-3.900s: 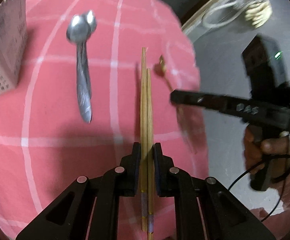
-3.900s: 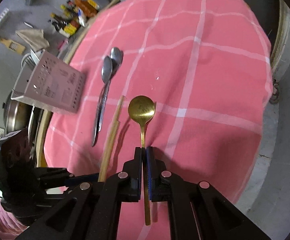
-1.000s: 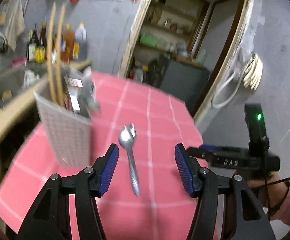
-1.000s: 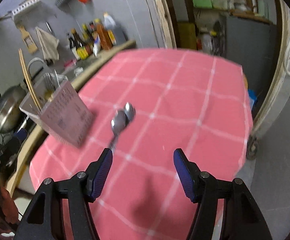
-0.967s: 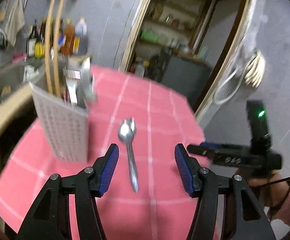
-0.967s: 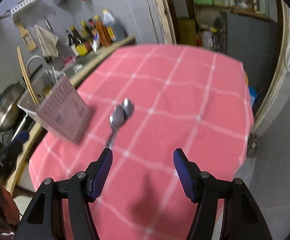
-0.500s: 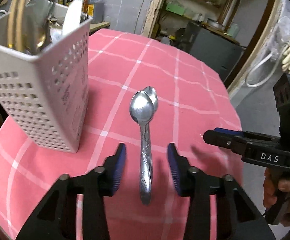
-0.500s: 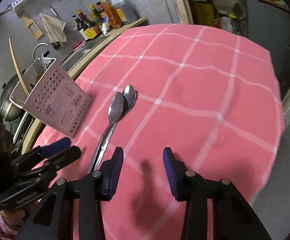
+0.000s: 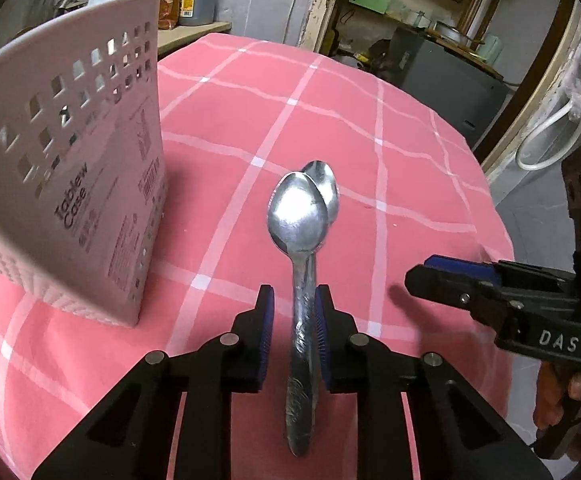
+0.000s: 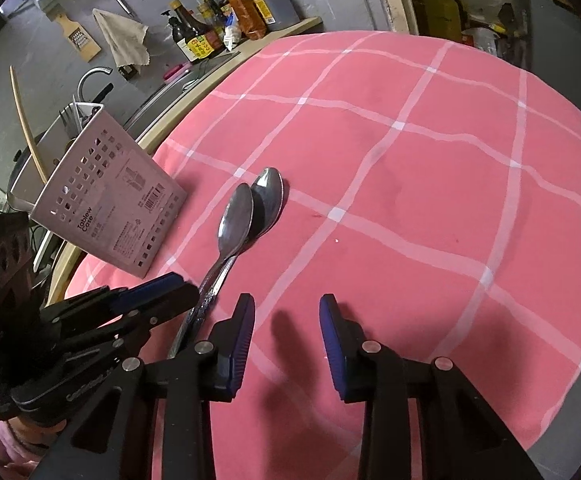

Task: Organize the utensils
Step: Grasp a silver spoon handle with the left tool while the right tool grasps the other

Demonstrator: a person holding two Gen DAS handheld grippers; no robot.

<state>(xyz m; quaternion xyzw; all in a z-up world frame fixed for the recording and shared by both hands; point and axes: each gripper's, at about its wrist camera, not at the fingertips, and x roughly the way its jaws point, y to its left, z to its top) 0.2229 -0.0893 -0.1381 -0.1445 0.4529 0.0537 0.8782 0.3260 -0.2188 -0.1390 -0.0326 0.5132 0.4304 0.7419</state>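
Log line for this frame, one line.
left gripper: closing around spoons | right gripper: closing, nothing between | holder: upright on cloth

A home kitchen: sauce bottles [image 10: 210, 36], a grater [image 10: 80, 38] and a tap [image 10: 90, 78] line the far-left wall.

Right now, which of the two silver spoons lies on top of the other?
The nearer silver spoon, the one closer to the white utensil holder. Its bowl overlaps the other spoon, whose bowl pokes out beyond it.
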